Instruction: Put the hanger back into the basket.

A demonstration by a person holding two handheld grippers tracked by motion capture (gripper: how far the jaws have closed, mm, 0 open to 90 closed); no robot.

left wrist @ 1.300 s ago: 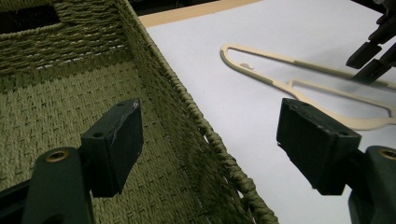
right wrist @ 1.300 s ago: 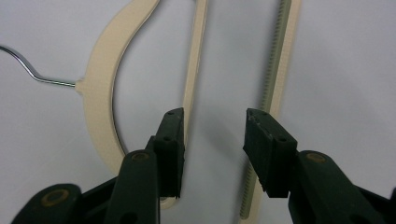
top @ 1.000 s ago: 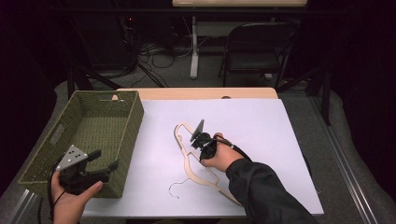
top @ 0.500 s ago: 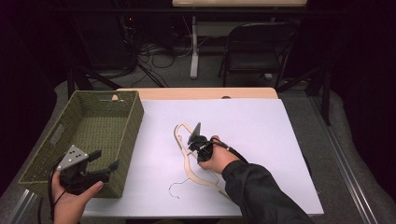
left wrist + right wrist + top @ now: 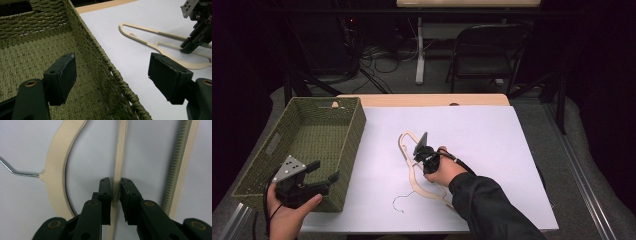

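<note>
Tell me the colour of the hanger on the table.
Cream, with a silver wire hook; the hanger shows best in the right gripper view.

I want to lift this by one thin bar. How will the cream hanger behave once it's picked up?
The hanger looks thin and flat, so probably light and fairly stiff. The right gripper pinches one narrow inner bar off-centre, so it may swing or tilt. Its smooth bar might slip; the ribbed bar likely grips better.

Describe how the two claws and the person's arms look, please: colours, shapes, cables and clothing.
Both claws are black with two blocky, flat-faced jaws on hinged links with brass-coloured pivots. The left claw carries a grey three-cornered plate with small dark dots on top, and a black cable trails from it. A black cable also runs back from the right claw. The right arm wears a long black sleeve; no sleeve shows on the left hand.
</note>
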